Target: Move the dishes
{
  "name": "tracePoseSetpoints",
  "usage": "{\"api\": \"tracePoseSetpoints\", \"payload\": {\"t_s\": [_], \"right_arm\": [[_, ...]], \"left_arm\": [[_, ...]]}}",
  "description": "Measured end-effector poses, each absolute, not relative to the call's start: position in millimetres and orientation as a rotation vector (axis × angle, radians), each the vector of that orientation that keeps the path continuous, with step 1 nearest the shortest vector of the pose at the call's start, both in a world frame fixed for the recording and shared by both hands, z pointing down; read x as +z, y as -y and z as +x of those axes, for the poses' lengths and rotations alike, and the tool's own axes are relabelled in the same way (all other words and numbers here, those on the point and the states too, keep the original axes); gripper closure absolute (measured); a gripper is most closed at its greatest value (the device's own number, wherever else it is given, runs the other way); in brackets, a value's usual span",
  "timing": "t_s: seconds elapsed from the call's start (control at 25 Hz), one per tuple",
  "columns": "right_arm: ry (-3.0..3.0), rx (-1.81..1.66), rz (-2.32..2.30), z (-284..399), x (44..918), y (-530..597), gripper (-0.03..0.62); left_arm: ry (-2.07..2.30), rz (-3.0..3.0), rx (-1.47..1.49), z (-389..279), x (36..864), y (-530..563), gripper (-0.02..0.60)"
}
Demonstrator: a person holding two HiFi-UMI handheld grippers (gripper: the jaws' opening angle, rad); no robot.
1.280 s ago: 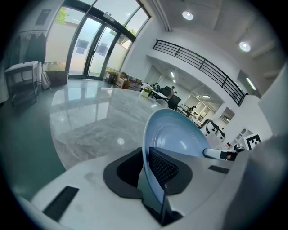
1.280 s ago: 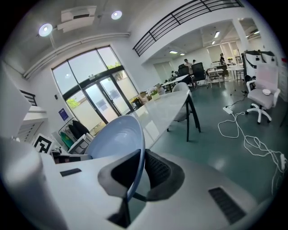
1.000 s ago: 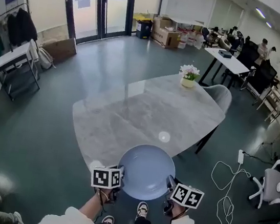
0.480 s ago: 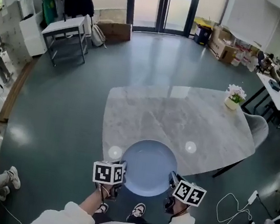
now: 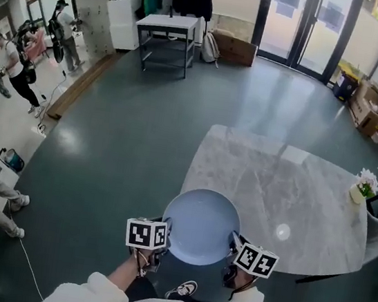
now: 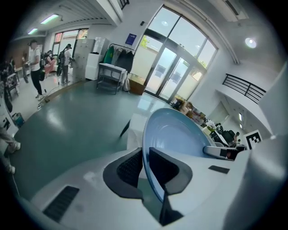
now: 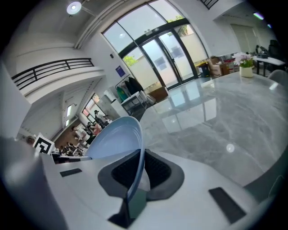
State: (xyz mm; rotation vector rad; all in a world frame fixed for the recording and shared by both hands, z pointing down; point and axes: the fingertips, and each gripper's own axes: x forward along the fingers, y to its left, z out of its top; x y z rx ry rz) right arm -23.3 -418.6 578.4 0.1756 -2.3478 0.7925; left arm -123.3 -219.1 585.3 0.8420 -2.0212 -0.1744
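Both sides: left tongs (image 6: pixel 145 166), right tongs (image 7: pixel 139 171) pinch blue plate (image 5: pixel 199 225), hiding table (image 5: pixel 274 187) corner.

The left gripper (image 6: pixel 145 167) and the right gripper (image 7: pixel 140 173) have smooth white shells, black ribbed jaw pads (image 6: pixel 130 168) and small black rectangular insets. Low in the head view, each bears a white marker cube (image 5: pixel 146 234) printed with black squares. The sleeves (image 5: pixel 88 294) are white. The shoe (image 5: pixel 185 291), small here, looks dark with white trim.
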Motion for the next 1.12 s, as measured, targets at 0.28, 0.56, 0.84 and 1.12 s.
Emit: {"api": "tracePoseSetpoints", "payload": {"t_s": [0.28, 0.56, 0.84, 1.12], "right_arm": [[2.29, 0.738, 0.032, -55.0, 592.9, 367.5, 0.516], [2.273, 0.757, 0.125, -49.6, 601.2, 363.8, 0.516], [2.255, 0.794, 0.216, -38.9, 622.8, 390.4, 0.516], [2.234, 0.824, 0.298, -38.6, 645.5, 424.1, 0.516]], "left_arm": [[2.027, 0.691, -0.225, -126.2, 601.2, 156.3, 0.548], [1.979, 0.747, -0.21, -142.4, 612.2, 160.9, 0.548], [1.929, 0.829, -0.157, -146.4, 630.6, 196.8, 0.548], [1.893, 0.87, -0.149, -154.2, 654.8, 236.3, 0.548]]}}
